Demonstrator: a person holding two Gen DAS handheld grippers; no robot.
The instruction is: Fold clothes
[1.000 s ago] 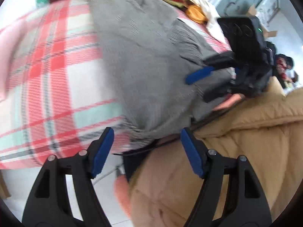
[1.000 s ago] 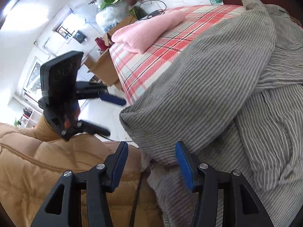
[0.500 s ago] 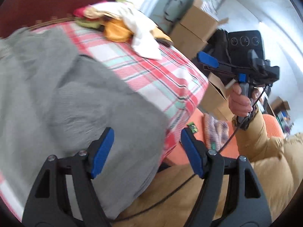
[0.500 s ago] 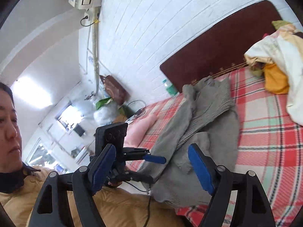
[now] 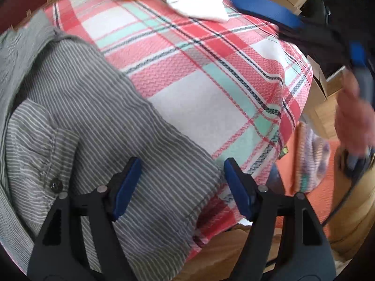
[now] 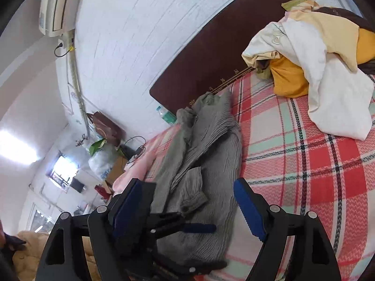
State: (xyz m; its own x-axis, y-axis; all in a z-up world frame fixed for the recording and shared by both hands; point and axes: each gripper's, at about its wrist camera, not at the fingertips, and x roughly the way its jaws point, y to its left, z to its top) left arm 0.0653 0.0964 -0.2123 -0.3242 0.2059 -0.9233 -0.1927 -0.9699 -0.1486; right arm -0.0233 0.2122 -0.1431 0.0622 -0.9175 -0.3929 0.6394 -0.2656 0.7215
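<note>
A grey striped shirt (image 5: 77, 121) lies crumpled on the plaid bedspread (image 5: 211, 65), reaching the bed's near edge. It also shows in the right wrist view (image 6: 206, 168). My left gripper (image 5: 181, 187) is open and empty, hovering just above the shirt's lower corner. My right gripper (image 6: 189, 208) is open and empty, held above the bed's near edge. The left gripper (image 6: 187, 227) shows below it in the right wrist view, over the shirt's hem.
A pile of white, yellow and orange clothes (image 6: 316, 65) lies at the head of the bed by the dark headboard (image 6: 222, 53). A pink pillow (image 6: 133, 171) lies on the far side. Cardboard boxes (image 5: 321, 93) stand beside the bed.
My left gripper has dropped closer to the shirt's lower corner at the bed edge. My right gripper has stayed raised and shifted slightly. Both stay open.
</note>
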